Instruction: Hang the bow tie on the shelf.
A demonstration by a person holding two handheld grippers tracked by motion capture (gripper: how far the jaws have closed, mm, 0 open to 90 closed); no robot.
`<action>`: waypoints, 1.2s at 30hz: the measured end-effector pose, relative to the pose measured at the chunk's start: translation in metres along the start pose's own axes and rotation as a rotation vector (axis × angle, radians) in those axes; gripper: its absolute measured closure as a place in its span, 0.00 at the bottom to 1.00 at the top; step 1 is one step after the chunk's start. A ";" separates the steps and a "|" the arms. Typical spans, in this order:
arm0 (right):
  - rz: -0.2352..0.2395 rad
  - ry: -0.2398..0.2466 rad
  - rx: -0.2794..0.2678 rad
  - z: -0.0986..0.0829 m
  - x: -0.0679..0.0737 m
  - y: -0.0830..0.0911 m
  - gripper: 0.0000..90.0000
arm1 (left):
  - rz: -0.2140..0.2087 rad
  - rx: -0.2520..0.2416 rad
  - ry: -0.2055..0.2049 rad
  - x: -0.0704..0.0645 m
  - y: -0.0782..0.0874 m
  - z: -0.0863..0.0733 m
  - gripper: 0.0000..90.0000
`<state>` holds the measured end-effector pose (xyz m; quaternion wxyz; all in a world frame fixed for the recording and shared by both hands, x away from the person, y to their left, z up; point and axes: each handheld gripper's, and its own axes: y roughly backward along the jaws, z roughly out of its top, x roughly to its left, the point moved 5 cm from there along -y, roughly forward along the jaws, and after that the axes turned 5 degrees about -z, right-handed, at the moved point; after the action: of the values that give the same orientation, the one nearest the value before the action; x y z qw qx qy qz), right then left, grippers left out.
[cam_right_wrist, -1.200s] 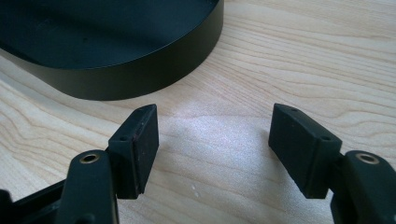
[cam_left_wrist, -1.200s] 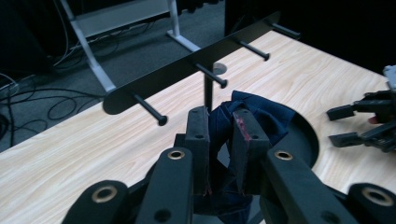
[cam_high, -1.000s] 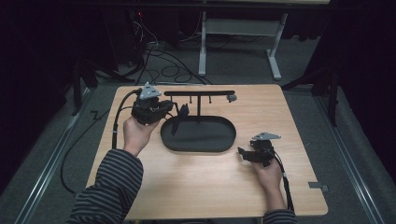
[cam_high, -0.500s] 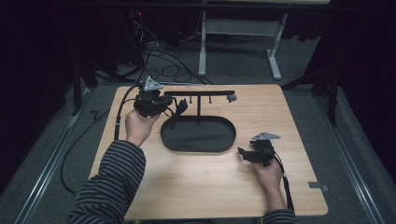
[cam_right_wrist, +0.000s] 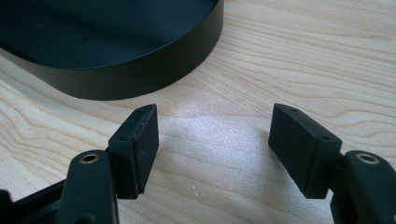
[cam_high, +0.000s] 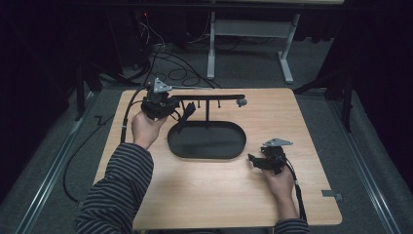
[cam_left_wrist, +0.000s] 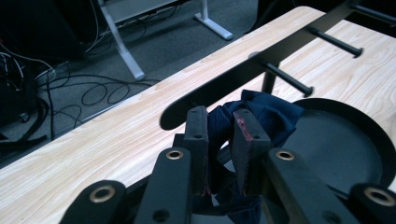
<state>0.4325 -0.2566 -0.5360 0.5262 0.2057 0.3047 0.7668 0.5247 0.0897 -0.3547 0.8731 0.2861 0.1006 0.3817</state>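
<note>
navy cloth (cam_high: 187, 111) hangs from the left claw (cam_high: 168, 105) at the left end of the black peg rack (cam_high: 214, 98) over the oval tray (cam_high: 207, 140) in the high view. the left gripper view shows its jaws pinching that cloth (cam_left_wrist: 261, 112) just below the rail, so it likely needs lifting and draping over a peg (cam_left_wrist: 285, 79) before letting go. the right gripper view shows the right claw (cam_right_wrist: 212, 135) spread wide and empty on the desk (cam_right_wrist: 289, 51) beside the tray wall (cam_right_wrist: 154, 70).
</note>
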 end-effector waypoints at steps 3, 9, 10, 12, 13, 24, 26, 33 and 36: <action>0.000 0.000 0.000 0.000 0.000 0.000 0.39 | 0.004 0.008 0.008 0.003 -0.002 -0.001 0.86; 0.001 -0.003 0.000 0.000 0.000 0.000 0.39 | 0.011 0.016 0.013 0.006 -0.008 -0.003 0.86; 0.001 -0.003 0.000 0.000 0.000 0.000 0.39 | 0.014 0.016 0.016 0.006 -0.009 -0.004 0.86; 0.000 -0.003 -0.001 0.000 0.000 0.000 0.39 | 0.018 0.015 0.017 0.006 -0.010 -0.004 0.85; 0.001 -0.003 -0.001 0.000 0.000 0.000 0.39 | 0.021 0.015 0.017 0.006 -0.010 -0.004 0.85; 0.000 0.001 0.000 0.000 0.000 0.000 0.38 | 0.046 0.016 0.027 0.008 -0.005 -0.012 0.69; -0.002 0.003 -0.002 0.000 0.000 0.000 0.38 | 0.035 0.015 0.044 0.008 -0.004 -0.015 0.68; -0.003 0.004 -0.002 0.000 0.000 0.000 0.38 | 0.021 0.009 0.055 0.006 0.001 -0.022 0.64; -0.003 0.003 -0.002 0.000 0.000 0.000 0.38 | 0.019 0.010 0.054 0.004 0.002 -0.025 0.63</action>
<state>0.4324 -0.2563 -0.5361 0.5272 0.2038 0.3051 0.7665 0.5162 0.1043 -0.3737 0.8650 0.2812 0.1233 0.3969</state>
